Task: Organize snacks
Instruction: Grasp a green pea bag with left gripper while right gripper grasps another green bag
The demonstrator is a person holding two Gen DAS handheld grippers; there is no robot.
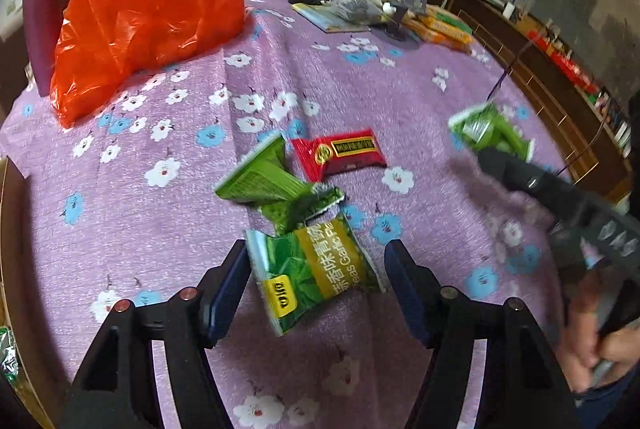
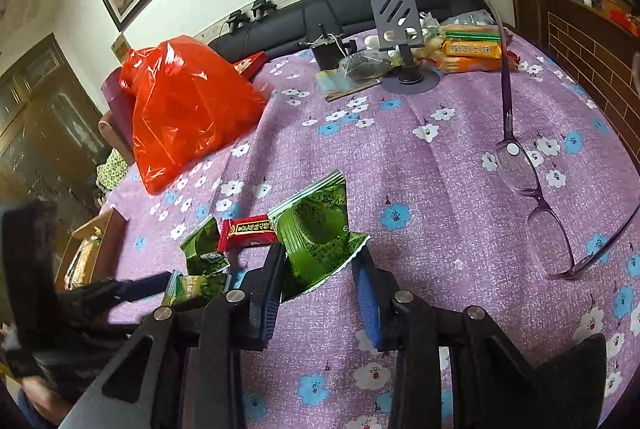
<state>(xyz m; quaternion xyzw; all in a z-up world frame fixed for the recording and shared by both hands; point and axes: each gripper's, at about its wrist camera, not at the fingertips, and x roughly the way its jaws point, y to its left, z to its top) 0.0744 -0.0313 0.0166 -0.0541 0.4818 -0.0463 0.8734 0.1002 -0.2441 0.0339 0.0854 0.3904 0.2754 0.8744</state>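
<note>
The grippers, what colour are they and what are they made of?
Both grippers, left and right, are black angular frames with triangular cut-outs. Round metal pins sit at the joints, coppery on the left, silver on the right. Each finger carries a blue pad inside. No cables or sleeves show.

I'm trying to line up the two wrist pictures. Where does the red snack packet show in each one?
Left wrist view: the red snack packet lies at centre, beyond the green packets, flat on the cloth.
Right wrist view: the red snack packet lies left of centre, between two green packets.
Shared landmark: the orange plastic bag, far left on the table in both.
</note>
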